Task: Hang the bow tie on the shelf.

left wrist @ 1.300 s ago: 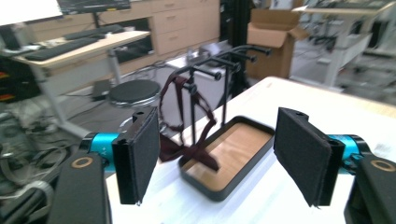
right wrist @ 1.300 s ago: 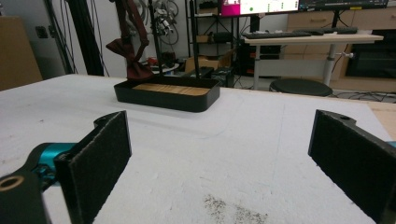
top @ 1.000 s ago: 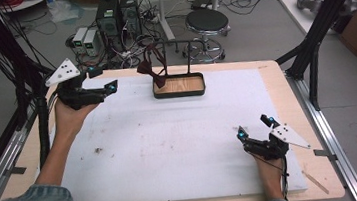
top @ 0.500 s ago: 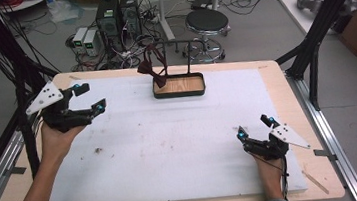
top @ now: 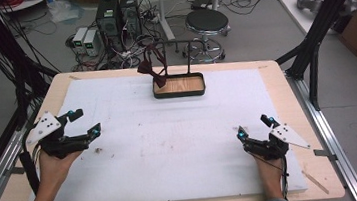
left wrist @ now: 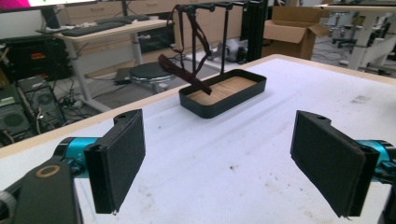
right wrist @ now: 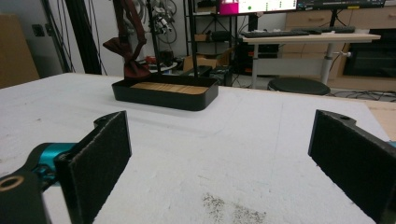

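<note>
The bow tie [top: 153, 68] hangs from the black rack [top: 175, 43] at the far middle of the table, its lower end dipping into the black tray [top: 179, 86] with the wooden floor. Left gripper [top: 84, 122] sits low near the table's left edge, well apart from the tray, jaws spread wide with nothing between them (they have just been opening). Right gripper [top: 253, 125] rests near the right front of the white mat [top: 181, 145], its jaws also wide and empty.

no readable text, labels, brands or numbers anywhere
</note>
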{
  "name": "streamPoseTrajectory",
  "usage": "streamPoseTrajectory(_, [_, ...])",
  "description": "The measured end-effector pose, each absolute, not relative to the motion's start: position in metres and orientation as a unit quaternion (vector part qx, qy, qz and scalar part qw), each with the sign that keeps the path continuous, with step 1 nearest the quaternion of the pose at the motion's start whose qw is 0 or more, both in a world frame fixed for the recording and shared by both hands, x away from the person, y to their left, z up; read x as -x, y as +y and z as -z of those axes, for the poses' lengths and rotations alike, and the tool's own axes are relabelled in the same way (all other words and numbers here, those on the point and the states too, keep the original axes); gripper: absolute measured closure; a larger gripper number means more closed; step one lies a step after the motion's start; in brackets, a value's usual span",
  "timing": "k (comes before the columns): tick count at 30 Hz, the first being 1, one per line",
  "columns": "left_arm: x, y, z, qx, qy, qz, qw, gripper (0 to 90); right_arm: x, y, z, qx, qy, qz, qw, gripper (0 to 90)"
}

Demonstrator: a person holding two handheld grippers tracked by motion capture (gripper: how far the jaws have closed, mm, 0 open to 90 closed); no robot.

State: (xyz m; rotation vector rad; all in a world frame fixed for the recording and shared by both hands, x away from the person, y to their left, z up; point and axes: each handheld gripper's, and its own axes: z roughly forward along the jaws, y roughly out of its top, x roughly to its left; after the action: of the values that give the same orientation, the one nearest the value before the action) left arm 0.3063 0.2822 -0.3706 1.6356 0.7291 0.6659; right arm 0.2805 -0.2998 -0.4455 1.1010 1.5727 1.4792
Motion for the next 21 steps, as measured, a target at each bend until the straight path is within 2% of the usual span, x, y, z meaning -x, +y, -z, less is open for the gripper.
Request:
streamPoseTrajectory(15, [-0.299,0.281,0.407,-0.71,0.34,-0.278,0.551,17.4,-0.281,-0.3,0.446,-0.425,0.609,-0.572,0.349,5.0])
streamPoseTrajectory(21, [-0.298,0.281,0.426,-0.717,0.367,-0.259,0.532,16.7,-0.281,-0.3,0.446,-0.425,0.609,-0.572,0.349,5.0])
